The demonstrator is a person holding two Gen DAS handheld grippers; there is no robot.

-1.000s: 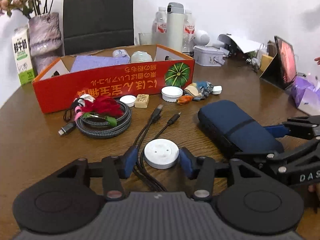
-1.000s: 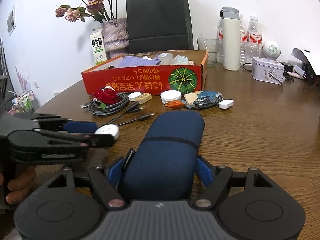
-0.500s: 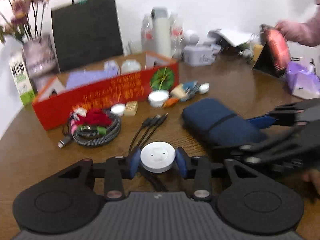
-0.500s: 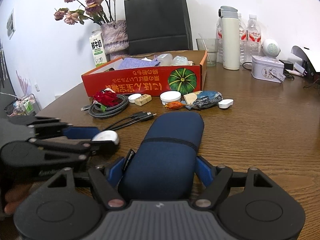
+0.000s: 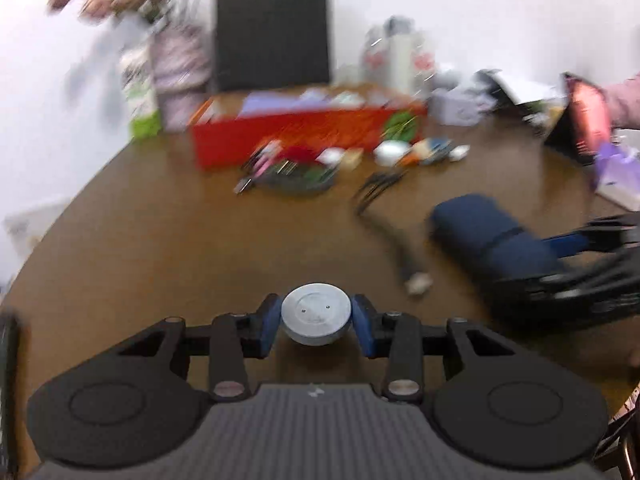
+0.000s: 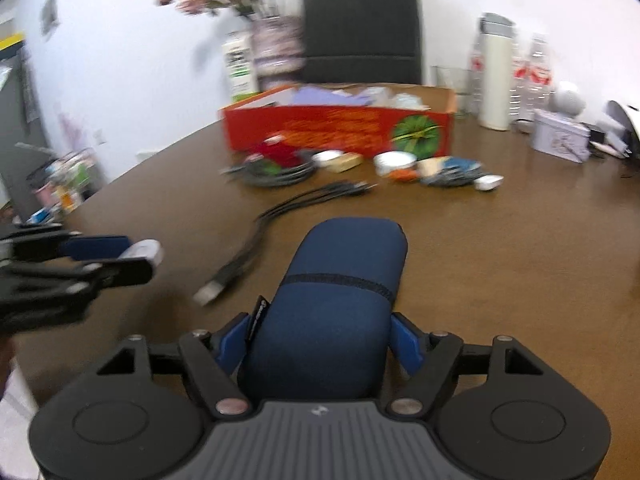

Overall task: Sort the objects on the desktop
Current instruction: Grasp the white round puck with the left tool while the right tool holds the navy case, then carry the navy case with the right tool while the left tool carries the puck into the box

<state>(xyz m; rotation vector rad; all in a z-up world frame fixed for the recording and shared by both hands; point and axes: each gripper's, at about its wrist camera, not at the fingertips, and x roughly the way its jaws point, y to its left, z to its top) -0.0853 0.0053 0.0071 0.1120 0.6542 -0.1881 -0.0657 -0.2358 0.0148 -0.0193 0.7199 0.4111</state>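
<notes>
A white round disc (image 5: 316, 320) is held just off the brown table (image 5: 160, 260), with my left gripper (image 5: 316, 322) shut on its sides. Seen from the right wrist, that gripper (image 6: 136, 258) and the disc (image 6: 144, 250) are at the far left. My right gripper (image 6: 320, 344) is shut on the near end of a navy blue pouch (image 6: 340, 300), blue pads against both sides. From the left wrist, the pouch (image 5: 488, 240) and right gripper (image 5: 580, 264) are at the right. A red cardboard box (image 6: 340, 128) with items inside stands behind.
A black USB cable (image 6: 256, 248) lies between the grippers. A coiled cable with red trim (image 6: 276, 164), a white lid (image 6: 394, 162) and small items lie before the box. Vase, black bag (image 6: 360, 24), bottles and a tin (image 6: 560, 138) line the back. A person's sleeve (image 5: 624, 100) touches a tablet.
My left gripper closed on the disc and carried it back and left, off the cable. The right gripper drew back with the pouch. Both views are now motion-blurred.
</notes>
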